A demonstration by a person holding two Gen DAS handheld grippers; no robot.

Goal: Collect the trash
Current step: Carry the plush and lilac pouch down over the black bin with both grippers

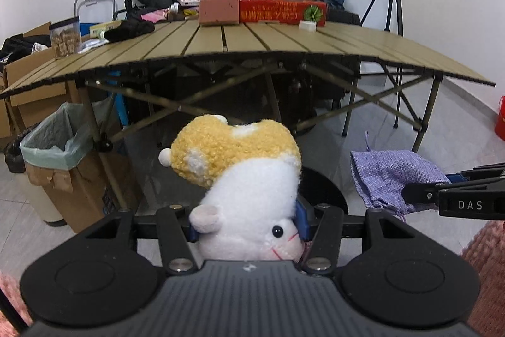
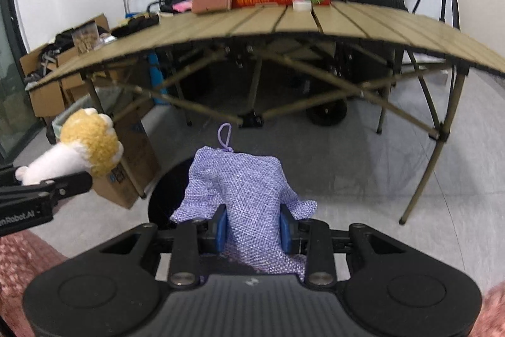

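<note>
At far left, a cardboard box (image 1: 66, 195) lined with a pale green bag (image 1: 52, 138) stands on the floor beside the folding table's (image 1: 252, 43) leg; its inside is hidden. On the table's left end, a clear jar (image 1: 65, 37) holds brown pieces. The left gripper (image 1: 247, 226) clamps a yellow-and-white plush toy (image 1: 243, 172) in the air. At right, the right gripper (image 2: 252, 231) grips a purple woven pouch (image 2: 243, 191), aloft above the floor.
</note>
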